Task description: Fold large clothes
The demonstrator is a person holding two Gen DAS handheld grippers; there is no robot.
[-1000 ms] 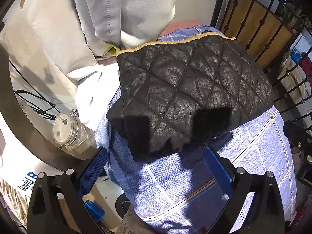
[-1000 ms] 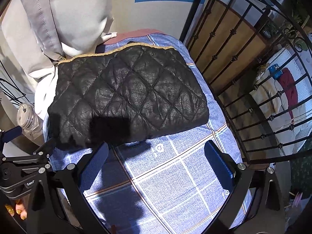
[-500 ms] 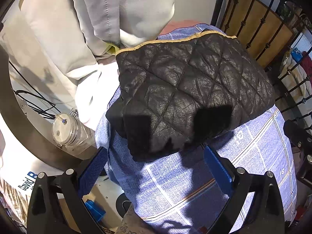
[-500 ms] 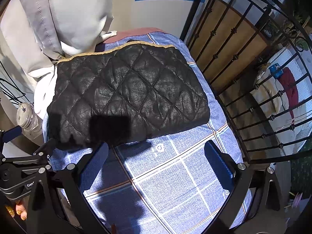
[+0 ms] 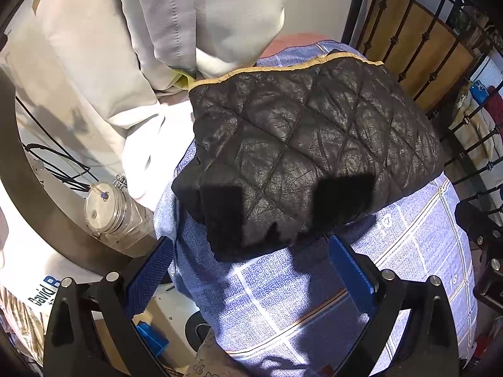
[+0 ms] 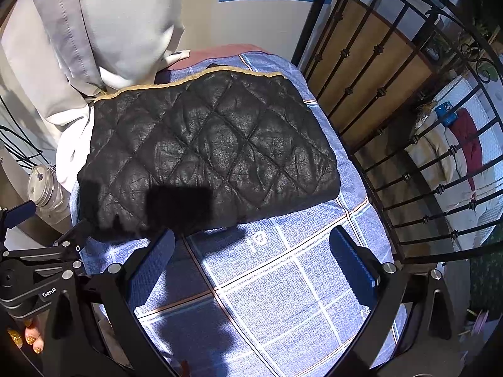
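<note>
A black quilted jacket [image 5: 308, 144] [image 6: 207, 154] with a tan trimmed far edge lies folded into a thick rectangle on a blue checked cloth [image 5: 314, 298] [image 6: 283, 298]. My left gripper [image 5: 251, 267] hovers open just short of the jacket's near left corner, nothing between its blue pads. My right gripper [image 6: 251, 260] is open too, over bare cloth in front of the jacket's near edge. The left gripper's black frame [image 6: 37, 270] shows at the left of the right wrist view.
A pale grey hanging garment [image 5: 176, 31] [image 6: 103, 25] drapes behind the jacket at the far left. A clear lidded jar [image 5: 107, 210] [image 6: 44, 185] stands left of the cloth. A black iron railing [image 5: 421, 40] [image 6: 408, 125] runs along the right side.
Both views have crept slightly closer to the jacket. The jacket's near left corner looks a little more bunched than a second ago. Both grippers stay open.
</note>
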